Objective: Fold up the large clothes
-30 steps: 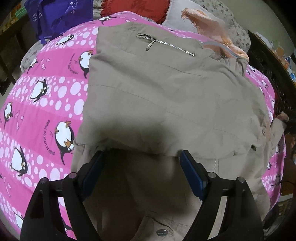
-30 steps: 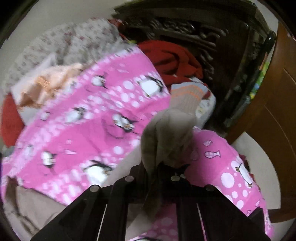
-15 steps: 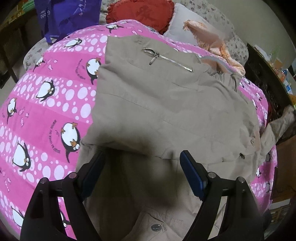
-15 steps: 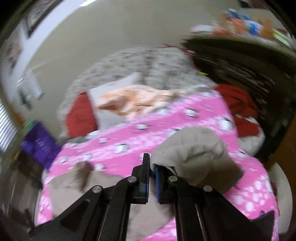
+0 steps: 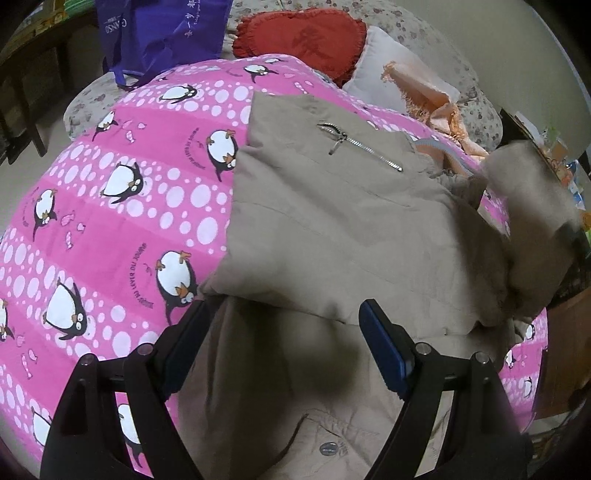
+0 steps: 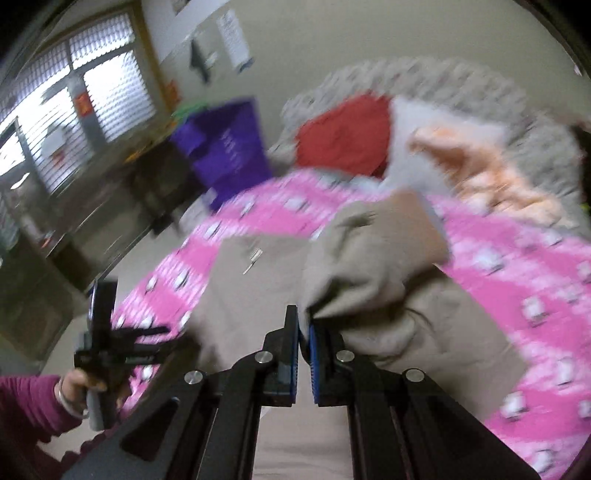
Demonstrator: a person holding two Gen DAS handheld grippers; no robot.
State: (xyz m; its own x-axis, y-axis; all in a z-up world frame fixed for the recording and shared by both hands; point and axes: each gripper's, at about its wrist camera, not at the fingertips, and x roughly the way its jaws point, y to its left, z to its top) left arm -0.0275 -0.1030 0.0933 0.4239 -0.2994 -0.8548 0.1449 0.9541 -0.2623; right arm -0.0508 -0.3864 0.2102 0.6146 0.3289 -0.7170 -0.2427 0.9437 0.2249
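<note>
A beige jacket (image 5: pixel 332 236) with a silver chest zipper (image 5: pixel 360 146) lies spread on a pink penguin blanket (image 5: pixel 110 229). My left gripper (image 5: pixel 282 325) is open and empty, hovering over the jacket's near fold. My right gripper (image 6: pixel 303 332) is shut on the jacket's sleeve (image 6: pixel 373 266) and holds it lifted over the jacket's body (image 6: pixel 255 295). The raised sleeve shows blurred at the right of the left wrist view (image 5: pixel 535 221). The left gripper also shows at the left of the right wrist view (image 6: pixel 103 332).
A red cushion (image 5: pixel 303 40), a white pillow with orange cloth (image 5: pixel 417 88) and a purple bag (image 5: pixel 162 33) sit at the bed's far end. A dark wooden bed frame (image 5: pixel 576 280) stands on the right. A window (image 6: pixel 74 110) is to the left.
My right gripper has carried the sleeve up and leftwards over the jacket; its view swung from the bed's right side to the window. My left gripper stayed open and drew back slightly.
</note>
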